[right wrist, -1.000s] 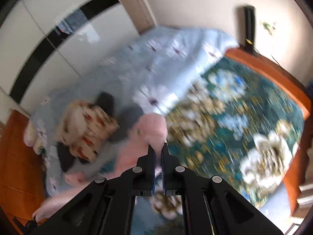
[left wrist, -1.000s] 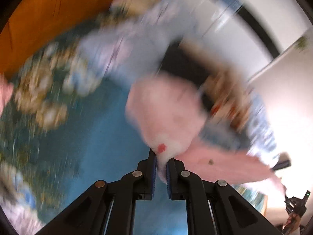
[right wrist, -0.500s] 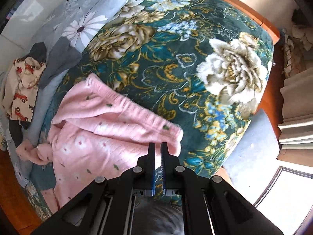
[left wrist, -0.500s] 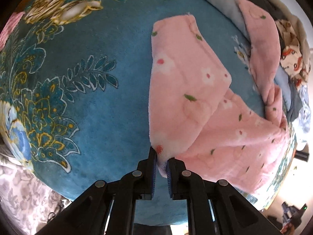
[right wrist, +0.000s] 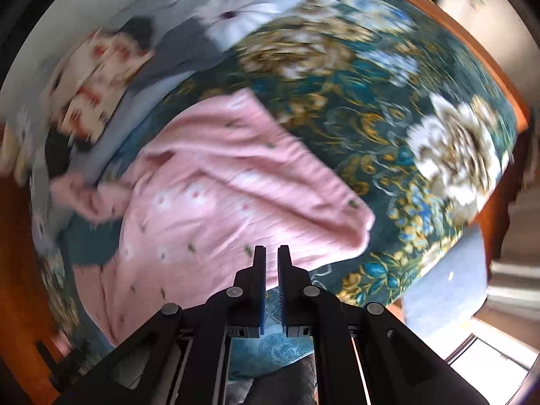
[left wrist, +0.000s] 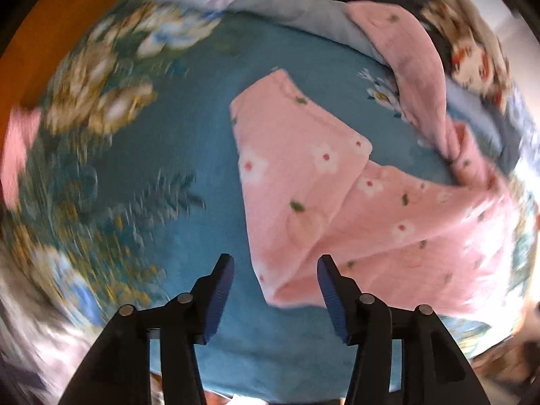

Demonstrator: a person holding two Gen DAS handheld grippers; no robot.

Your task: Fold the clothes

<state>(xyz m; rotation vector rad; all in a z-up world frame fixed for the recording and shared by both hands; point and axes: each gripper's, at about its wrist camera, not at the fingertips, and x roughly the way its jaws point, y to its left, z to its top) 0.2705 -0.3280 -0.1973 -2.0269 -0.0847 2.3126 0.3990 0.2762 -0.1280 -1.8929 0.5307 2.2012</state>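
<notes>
A pink fleece garment (left wrist: pixel 303 185) with small flowers lies partly folded on the teal floral bedspread (left wrist: pixel 162 141). My left gripper (left wrist: pixel 275 260) points straight down over the garment's near corner. Its jaws are opening; the corner lies between the blue pads (left wrist: pixel 221 283), but they do not press on it. In the right wrist view the same garment (right wrist: pixel 219 209) is spread out, one flap folded over. My right gripper (right wrist: pixel 271 248) has its jaws almost together on the garment's near hem.
A cream garment with red prints (left wrist: pixel 472 57) (right wrist: pixel 98 77) and dark clothes sit on a pale blue daisy quilt (left wrist: pixel 270 0) (right wrist: pixel 236 17) beyond the pink one. The orange wooden bed frame (right wrist: pixel 489 67) borders the bedspread. The bed edge is just below both grippers.
Both grippers came down to the bed with the pink garment, which now lies on the bedspread. The left jaws went from shut on its corner to wide apart.
</notes>
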